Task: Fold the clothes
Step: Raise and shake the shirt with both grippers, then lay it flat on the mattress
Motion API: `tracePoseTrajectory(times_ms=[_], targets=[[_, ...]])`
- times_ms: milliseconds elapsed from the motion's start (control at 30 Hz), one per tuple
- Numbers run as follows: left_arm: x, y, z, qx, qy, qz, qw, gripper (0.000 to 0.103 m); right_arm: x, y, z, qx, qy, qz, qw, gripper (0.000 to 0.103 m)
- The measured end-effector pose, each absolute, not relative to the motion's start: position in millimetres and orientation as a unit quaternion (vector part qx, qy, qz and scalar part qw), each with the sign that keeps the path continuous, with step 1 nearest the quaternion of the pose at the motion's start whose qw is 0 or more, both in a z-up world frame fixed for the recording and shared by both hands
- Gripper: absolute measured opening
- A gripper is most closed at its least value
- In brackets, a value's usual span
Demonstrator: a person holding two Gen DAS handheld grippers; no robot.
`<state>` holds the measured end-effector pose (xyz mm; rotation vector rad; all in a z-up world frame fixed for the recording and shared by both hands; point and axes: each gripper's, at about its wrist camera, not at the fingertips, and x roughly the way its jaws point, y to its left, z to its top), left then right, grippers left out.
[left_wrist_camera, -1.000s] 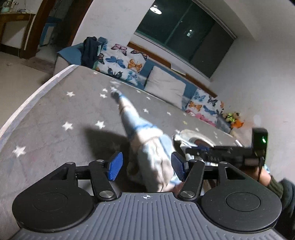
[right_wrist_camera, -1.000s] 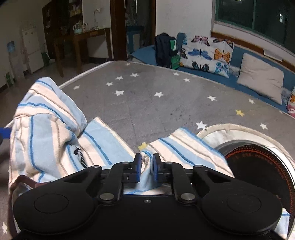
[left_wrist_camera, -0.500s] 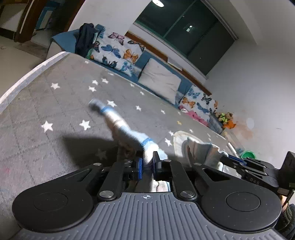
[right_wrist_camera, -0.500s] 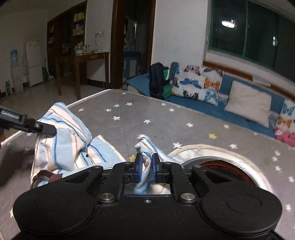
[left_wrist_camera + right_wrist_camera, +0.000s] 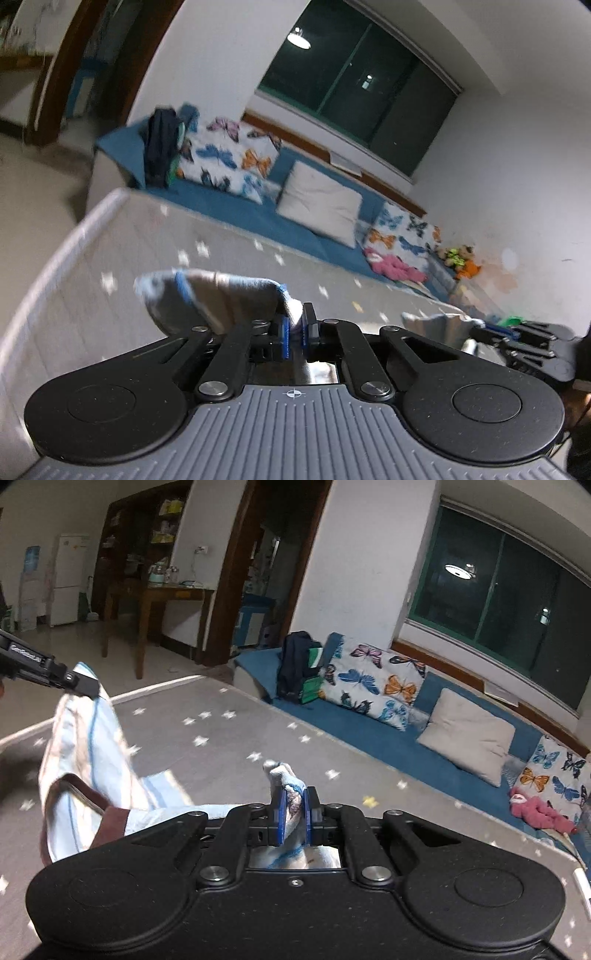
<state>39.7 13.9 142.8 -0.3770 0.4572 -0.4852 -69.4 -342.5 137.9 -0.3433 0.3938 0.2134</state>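
Observation:
A light blue and white striped garment [image 5: 85, 760] with a dark red collar hangs lifted above the grey star-patterned mat [image 5: 229, 738]. My left gripper [image 5: 294, 332] is shut on a bunched part of it, and a sleeve [image 5: 210, 295] sticks out to the left. In the right wrist view that same gripper [image 5: 83, 685] pinches the cloth's top at the far left. My right gripper [image 5: 293, 812] is shut on another fold of the garment [image 5: 286, 779]. Seen from the left wrist camera, the right gripper [image 5: 491, 328] is at the right edge, holding cloth [image 5: 436, 325].
A blue sofa [image 5: 388, 746] runs along the mat's far side with butterfly cushions [image 5: 373, 686], a plain pillow [image 5: 469, 734], a dark backpack [image 5: 295, 664] and a pink item [image 5: 539, 812]. A wooden table [image 5: 159, 605] and a doorway stand at the back left.
The left gripper closed on the garment, then both grippers rose with it. The cloth has come up off the mat and the views now tilt higher into the room.

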Motion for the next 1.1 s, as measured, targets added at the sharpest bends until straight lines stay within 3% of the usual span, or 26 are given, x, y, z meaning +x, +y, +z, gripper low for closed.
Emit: tracePoseTrajectory(times_ms=[300, 467, 600, 767, 900, 1100], targets=[[135.3, 32.7, 243.7, -0.211, 0.158, -0.185, 0.947, 0.006, 26.0, -376.3, 227.2, -0.148, 0.124, 0.013, 0.981, 0.01], [140.8, 47.8, 306.1, -0.234, 0.083, -0.183, 0.951, 0.007, 46.3, -398.0, 281.3, -0.097, 0.037, -0.03, 0.994, 0.01], [121.7, 63.8, 323.7, -0.237, 0.058, -0.197, 0.95, 0.007, 24.0, -400.3, 235.7, -0.087, 0.08, -0.023, 0.993, 0.01], [95.9, 73.9, 288.4, -0.198, 0.113, -0.192, 0.955, 0.007, -4.0, -403.2, 178.7, -0.074, 0.134, -0.014, 0.988, 0.01], [69.7, 86.2, 226.7, -0.165, 0.193, -0.183, 0.95, 0.007, -26.3, -405.5, 133.1, -0.063, 0.176, -0.007, 0.982, 0.003], [34.2, 114.5, 143.3, -0.156, 0.298, -0.173, 0.926, 0.007, -59.8, -409.0, 64.8, -0.047, 0.239, 0.004, 0.97, 0.002]])
